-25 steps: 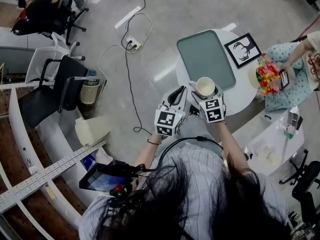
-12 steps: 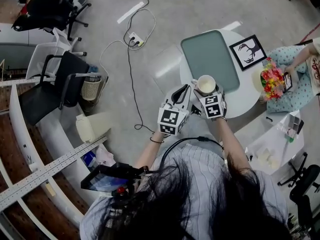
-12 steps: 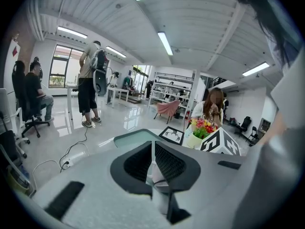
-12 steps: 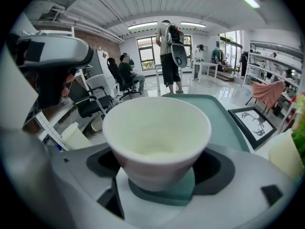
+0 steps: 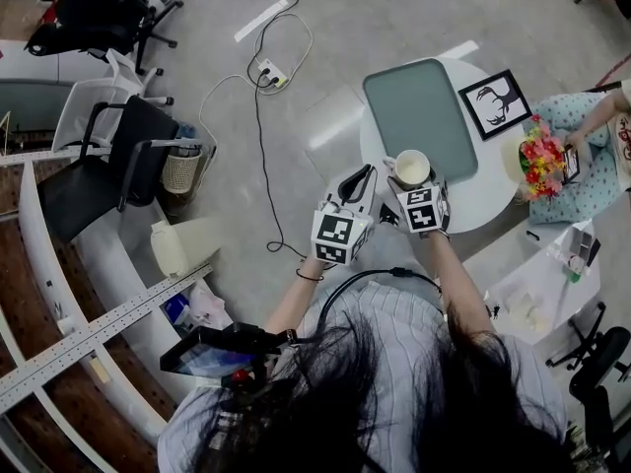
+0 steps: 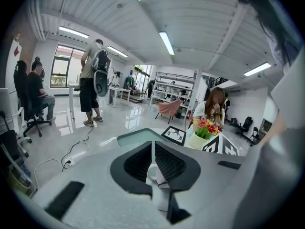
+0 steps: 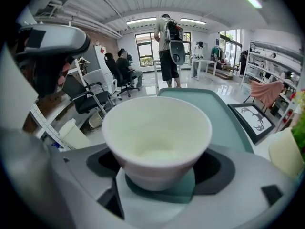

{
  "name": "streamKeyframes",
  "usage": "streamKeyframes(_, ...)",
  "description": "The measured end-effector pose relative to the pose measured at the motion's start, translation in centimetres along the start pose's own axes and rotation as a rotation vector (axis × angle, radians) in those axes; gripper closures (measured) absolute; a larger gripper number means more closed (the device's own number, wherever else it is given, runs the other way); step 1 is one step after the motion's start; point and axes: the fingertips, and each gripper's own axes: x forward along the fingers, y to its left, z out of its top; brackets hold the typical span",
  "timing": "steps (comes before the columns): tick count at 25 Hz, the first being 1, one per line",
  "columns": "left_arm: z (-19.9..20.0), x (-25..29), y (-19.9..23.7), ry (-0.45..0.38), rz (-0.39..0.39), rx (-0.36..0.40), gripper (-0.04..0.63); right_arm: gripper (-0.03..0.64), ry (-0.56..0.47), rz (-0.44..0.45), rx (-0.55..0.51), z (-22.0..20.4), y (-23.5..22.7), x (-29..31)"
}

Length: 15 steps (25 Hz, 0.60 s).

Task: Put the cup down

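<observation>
Gripping a smooth, round white cup, the right tongs; left tongs closed together beside them.

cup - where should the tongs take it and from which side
Take the cup across its lower wall, where it tapers, coming in level from the person's side, as the right tongs hold it. It stands upright with its mouth open upward, and its handle sticks out to the left, clear of that approach.
</observation>
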Motion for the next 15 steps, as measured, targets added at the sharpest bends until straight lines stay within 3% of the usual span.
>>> streamKeyframes(15, -0.01, -0.38, -0.47, -0.003, -0.015, 0.006, 0.561, 0.209, 0.016, -0.052, -0.052, -0.63, 0.00, 0.18)
